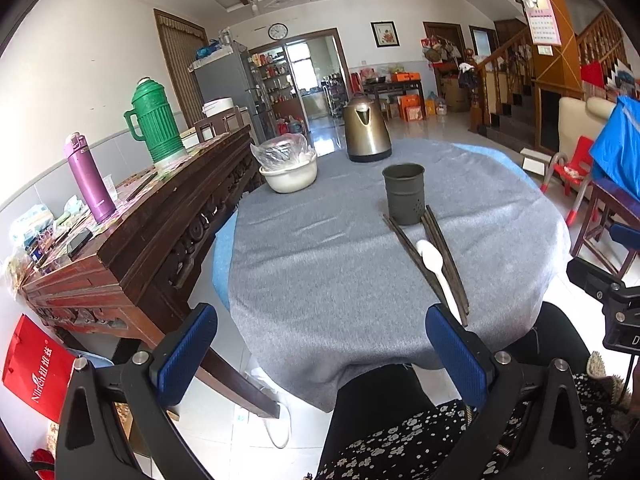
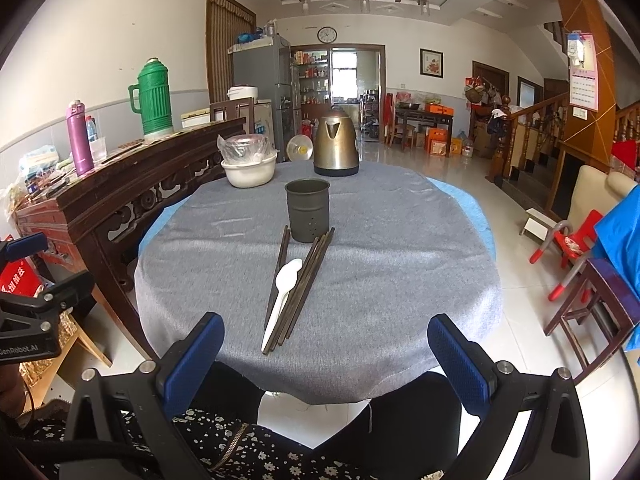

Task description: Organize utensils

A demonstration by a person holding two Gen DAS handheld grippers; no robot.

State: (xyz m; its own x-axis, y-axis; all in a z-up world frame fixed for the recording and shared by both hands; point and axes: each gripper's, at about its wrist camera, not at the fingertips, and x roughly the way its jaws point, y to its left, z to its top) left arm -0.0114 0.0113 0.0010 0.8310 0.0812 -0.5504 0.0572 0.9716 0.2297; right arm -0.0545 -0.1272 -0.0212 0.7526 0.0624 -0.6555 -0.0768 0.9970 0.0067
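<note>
Nothing picked up yet. Both the left gripper [image 1: 320,356] and right gripper [image 2: 326,360] hang with jaws apart, empty. Chopsticks [image 2: 302,280] and white spoon [image 2: 286,280] lie on the tabletop [image 2: 400,260], at 6 o'clock of the metal cup [image 2: 308,210]. I'd pinch the spoon's handle first, then drop it in upright.

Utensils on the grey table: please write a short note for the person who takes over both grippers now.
Left gripper: open, empty, held back at the near table edge.
Right gripper: open, empty, also at the near edge.
Things: the dark metal perforated utensil cup stands upright mid-table on the grey tablecloth, with nothing visible sticking out. The dark wooden chopsticks and the white plastic spoon lie flat between cup and near edge, spoon among the chopsticks.
Done: nothing yet.
Left: put chopsticks and spoon into the cup.
</note>
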